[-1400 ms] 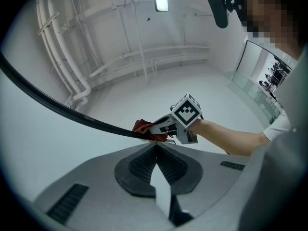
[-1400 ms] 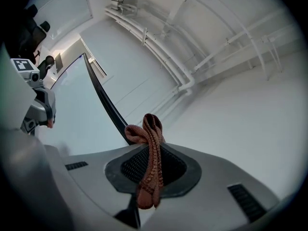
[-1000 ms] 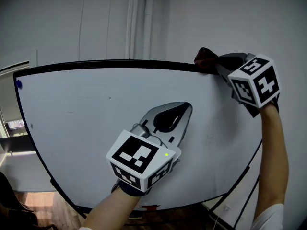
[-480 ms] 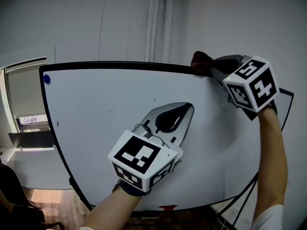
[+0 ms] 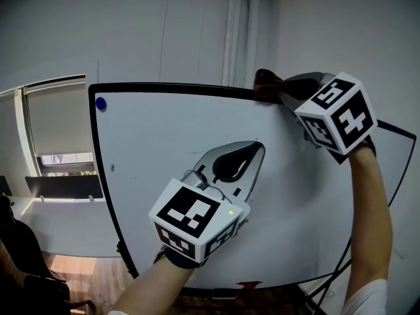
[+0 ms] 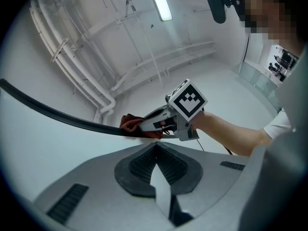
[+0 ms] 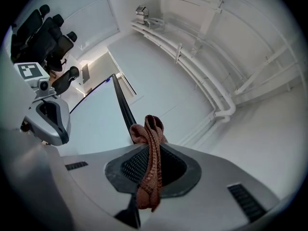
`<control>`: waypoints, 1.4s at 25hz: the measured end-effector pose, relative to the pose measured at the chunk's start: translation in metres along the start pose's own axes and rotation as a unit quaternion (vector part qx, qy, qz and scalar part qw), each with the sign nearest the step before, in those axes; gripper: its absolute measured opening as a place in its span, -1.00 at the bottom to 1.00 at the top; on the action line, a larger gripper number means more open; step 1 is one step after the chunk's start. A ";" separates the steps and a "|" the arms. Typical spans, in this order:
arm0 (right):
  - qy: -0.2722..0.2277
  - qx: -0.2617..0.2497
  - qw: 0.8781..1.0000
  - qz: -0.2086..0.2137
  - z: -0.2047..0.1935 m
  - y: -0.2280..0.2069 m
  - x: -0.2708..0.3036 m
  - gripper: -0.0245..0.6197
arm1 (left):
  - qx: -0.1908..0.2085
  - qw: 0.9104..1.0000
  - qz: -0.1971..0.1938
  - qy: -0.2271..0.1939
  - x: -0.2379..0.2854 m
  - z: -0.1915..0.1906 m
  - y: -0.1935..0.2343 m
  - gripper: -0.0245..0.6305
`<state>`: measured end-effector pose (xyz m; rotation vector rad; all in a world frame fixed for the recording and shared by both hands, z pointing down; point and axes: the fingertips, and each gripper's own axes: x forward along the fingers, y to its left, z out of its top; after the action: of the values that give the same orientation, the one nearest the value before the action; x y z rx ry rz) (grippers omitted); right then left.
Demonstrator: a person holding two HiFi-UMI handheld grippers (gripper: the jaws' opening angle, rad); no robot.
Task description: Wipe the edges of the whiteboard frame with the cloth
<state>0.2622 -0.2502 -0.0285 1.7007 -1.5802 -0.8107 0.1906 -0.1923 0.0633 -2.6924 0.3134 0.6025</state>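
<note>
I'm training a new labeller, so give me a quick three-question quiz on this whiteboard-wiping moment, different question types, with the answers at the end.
1. True or false: the left gripper is shut with nothing between its jaws.
2. Which edge of the whiteboard frame is the cloth at? A top, B left, C bottom.
3. Fill in: the cloth is clamped in the ___ gripper.
Key: 1 true; 2 A; 3 right gripper.
</note>
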 end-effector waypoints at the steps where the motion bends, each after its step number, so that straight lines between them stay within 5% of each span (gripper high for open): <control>1: -0.002 -0.003 1.000 0.003 0.006 0.004 0.003 -0.76 | 0.001 1.000 0.003 0.001 -0.004 0.000 0.004 -0.90; 21: -0.053 -0.048 0.996 0.044 0.124 0.096 0.049 -0.76 | 0.008 0.998 0.055 0.006 -0.084 0.010 0.065 -0.90; 35: -0.206 0.060 0.977 -0.001 0.142 0.110 -0.019 -0.76 | 0.003 0.997 0.070 0.027 -0.122 -0.011 0.080 -0.90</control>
<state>0.0813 -0.2443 -0.0219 1.6936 -1.9346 -1.1457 0.0634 -0.2528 0.1031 -2.7012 0.5206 0.5673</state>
